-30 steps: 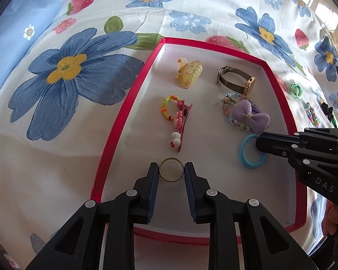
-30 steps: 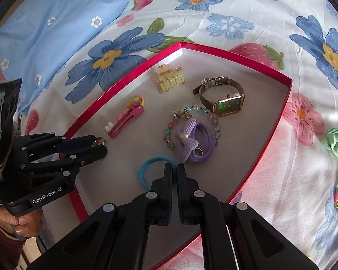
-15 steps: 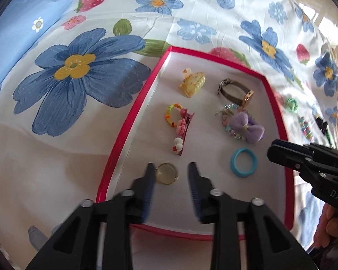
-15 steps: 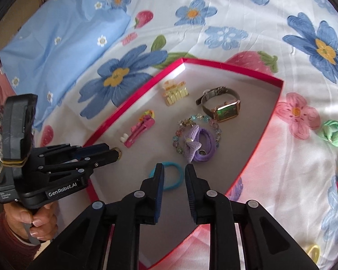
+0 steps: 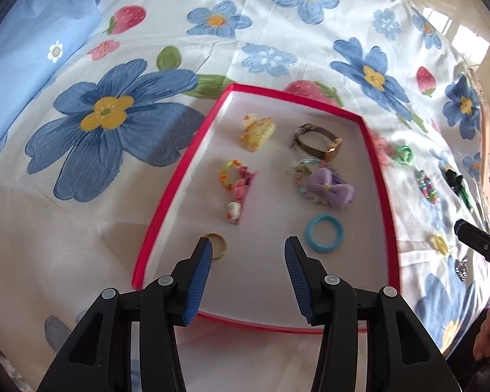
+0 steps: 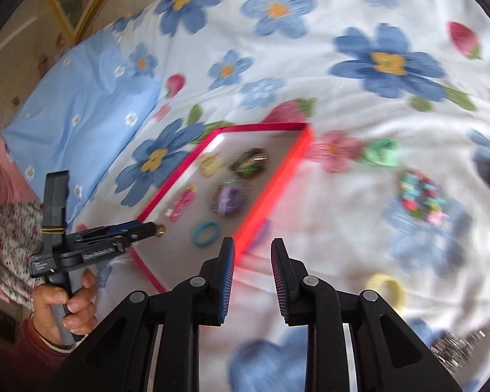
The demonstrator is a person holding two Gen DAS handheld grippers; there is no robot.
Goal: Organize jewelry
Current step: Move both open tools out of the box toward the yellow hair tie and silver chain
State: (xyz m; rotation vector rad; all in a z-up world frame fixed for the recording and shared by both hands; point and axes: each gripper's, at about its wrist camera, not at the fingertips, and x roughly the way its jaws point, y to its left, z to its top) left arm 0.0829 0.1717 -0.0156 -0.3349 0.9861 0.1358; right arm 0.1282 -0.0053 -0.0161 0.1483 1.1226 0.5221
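A red-rimmed tray [image 5: 179, 176] lies on a flowered bedsheet and holds a gold ring [image 5: 217, 245], a blue hair tie [image 5: 324, 233], a purple bow with beads [image 5: 330, 187], a watch [image 5: 320, 142], a yellow claw clip [image 5: 257, 130] and a pink hair clip [image 5: 238, 196]. My left gripper [image 5: 246, 254] is open and empty above the tray's near end, its left finger beside the ring. My right gripper [image 6: 252, 254] is open and empty, over the sheet just right of the tray [image 6: 271, 189]. The left gripper [image 6: 147, 228] shows in the blurred right wrist view.
On the sheet right of the tray lie a green scrunchie [image 5: 403, 154], a beaded bracelet [image 5: 426, 185], a dark clip [image 5: 455, 179], a yellow hair tie [image 6: 387, 289] and a sparkly piece [image 5: 461, 269]. A blue pillow [image 6: 78, 104] lies at the far left.
My left gripper let go of the gold ring, opened wide and pulled back. My right gripper opened, left the blue hair tie in the tray and swung right, out over the sheet.
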